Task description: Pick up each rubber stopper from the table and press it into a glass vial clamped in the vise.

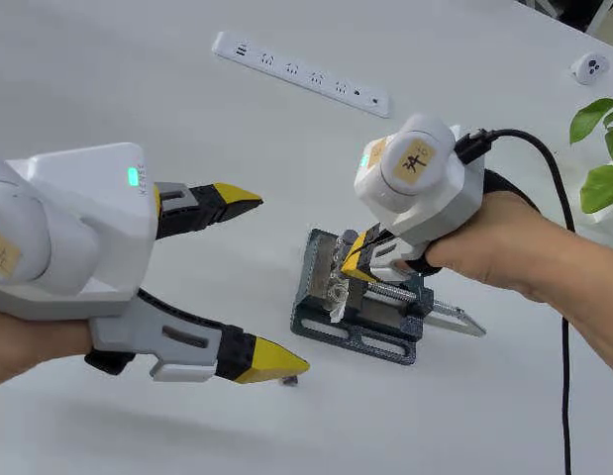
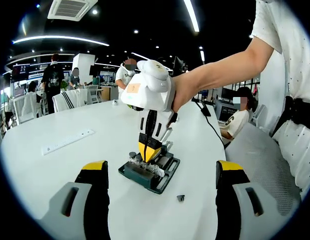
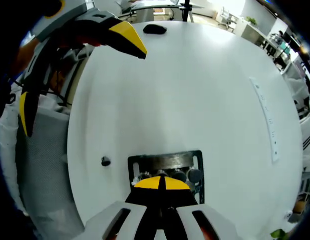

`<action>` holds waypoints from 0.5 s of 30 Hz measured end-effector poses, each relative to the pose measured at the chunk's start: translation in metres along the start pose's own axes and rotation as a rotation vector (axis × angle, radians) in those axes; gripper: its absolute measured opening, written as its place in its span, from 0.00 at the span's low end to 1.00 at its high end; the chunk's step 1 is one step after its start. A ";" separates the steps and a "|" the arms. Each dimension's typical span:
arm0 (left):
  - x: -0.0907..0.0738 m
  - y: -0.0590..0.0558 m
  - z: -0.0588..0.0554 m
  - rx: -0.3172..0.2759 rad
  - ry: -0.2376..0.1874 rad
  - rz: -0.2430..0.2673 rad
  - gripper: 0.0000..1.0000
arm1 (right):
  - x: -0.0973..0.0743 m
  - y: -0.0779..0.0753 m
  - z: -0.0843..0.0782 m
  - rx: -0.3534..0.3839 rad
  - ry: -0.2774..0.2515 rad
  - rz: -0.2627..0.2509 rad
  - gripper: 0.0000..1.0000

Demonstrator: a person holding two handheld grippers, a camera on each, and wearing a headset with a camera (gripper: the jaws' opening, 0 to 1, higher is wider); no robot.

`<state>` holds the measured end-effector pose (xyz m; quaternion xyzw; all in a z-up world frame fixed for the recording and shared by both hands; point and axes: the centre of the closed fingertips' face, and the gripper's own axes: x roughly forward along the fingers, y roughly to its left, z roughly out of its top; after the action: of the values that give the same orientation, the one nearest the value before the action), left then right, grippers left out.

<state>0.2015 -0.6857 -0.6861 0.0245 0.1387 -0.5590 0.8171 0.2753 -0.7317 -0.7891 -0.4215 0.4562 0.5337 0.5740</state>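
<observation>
A dark metal vise (image 1: 326,322) stands mid-table with clear glass vials (image 1: 338,293) clamped in it. My right gripper (image 1: 358,265) is shut, its yellow tips pressed down onto the vials; whatever lies under the tips is hidden. From the left gripper view the right gripper (image 2: 148,151) stands upright over the vise (image 2: 162,181). In its own view my right gripper (image 3: 160,184) covers the vial row in the vise (image 3: 165,159). One grey rubber stopper (image 1: 289,380) lies loose on the table, also seen as a small stopper (image 2: 180,198) (image 3: 105,161). My left gripper (image 1: 264,282) hovers open, left of the vise, holding nothing.
A white power strip (image 1: 301,72) lies at the far side of the table. A small round white device (image 1: 589,67) and plant leaves (image 1: 603,148) sit at the right edge. A black cable (image 1: 564,327) trails from the right gripper. People and chairs stand beyond the table.
</observation>
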 end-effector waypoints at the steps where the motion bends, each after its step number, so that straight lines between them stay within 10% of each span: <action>1: 0.000 0.000 0.000 0.000 -0.001 -0.001 0.88 | 0.001 -0.001 0.000 -0.002 0.000 -0.004 0.00; 15: -0.004 -0.005 0.007 0.020 0.010 0.001 0.88 | -0.002 -0.002 0.003 0.000 -0.070 -0.038 0.00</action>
<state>0.1971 -0.6851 -0.6781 0.0355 0.1370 -0.5597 0.8165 0.2777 -0.7298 -0.7862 -0.4112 0.4277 0.5371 0.5996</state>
